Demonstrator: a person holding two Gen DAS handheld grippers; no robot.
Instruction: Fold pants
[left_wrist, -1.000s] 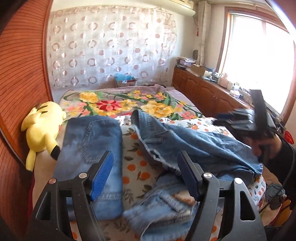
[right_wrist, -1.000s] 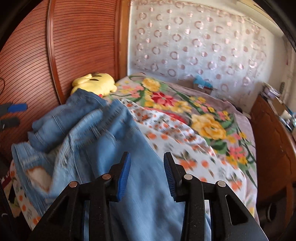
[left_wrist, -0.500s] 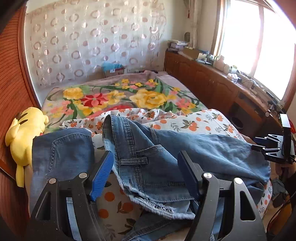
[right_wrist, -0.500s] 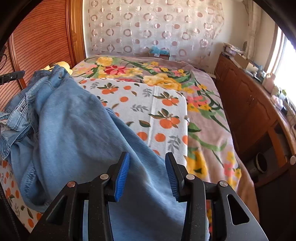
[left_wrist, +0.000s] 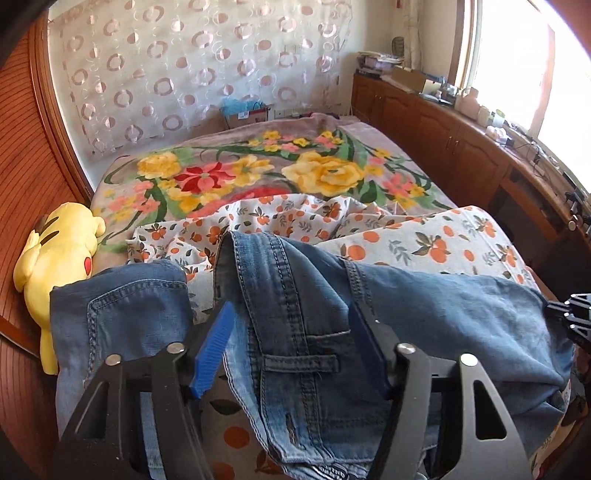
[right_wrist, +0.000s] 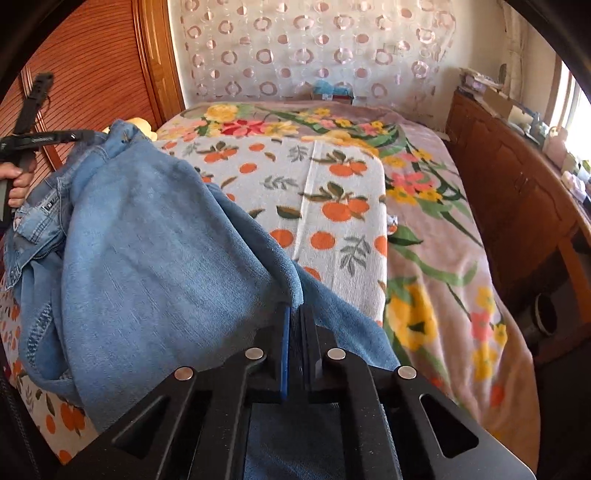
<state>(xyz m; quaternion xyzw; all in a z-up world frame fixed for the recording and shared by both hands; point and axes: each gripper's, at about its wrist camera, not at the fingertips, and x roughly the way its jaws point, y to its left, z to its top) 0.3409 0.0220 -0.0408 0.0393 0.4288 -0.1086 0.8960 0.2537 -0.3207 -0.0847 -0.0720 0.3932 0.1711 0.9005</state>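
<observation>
Light blue jeans (left_wrist: 314, 325) lie rumpled on the orange-print sheet (left_wrist: 424, 240) at the near end of the bed. In the left wrist view my left gripper (left_wrist: 291, 332) is open, its fingers straddling the waistband area with a belt loop between them. In the right wrist view my right gripper (right_wrist: 294, 314) is shut on a fold of the jeans' leg (right_wrist: 155, 236) and holds it raised. The left gripper (right_wrist: 33, 140) shows at that view's far left; the right gripper (left_wrist: 572, 314) at the left view's right edge.
A second folded pair of jeans (left_wrist: 118, 306) lies at the left, next to a yellow plush toy (left_wrist: 55, 251). A floral blanket (left_wrist: 258, 173) covers the far bed. A wooden headboard (right_wrist: 85, 81) is at the left, wooden cabinets (left_wrist: 461, 147) at the right.
My right gripper has shut on the jeans' leg fabric. My left gripper has moved forward over the waistband and stays open.
</observation>
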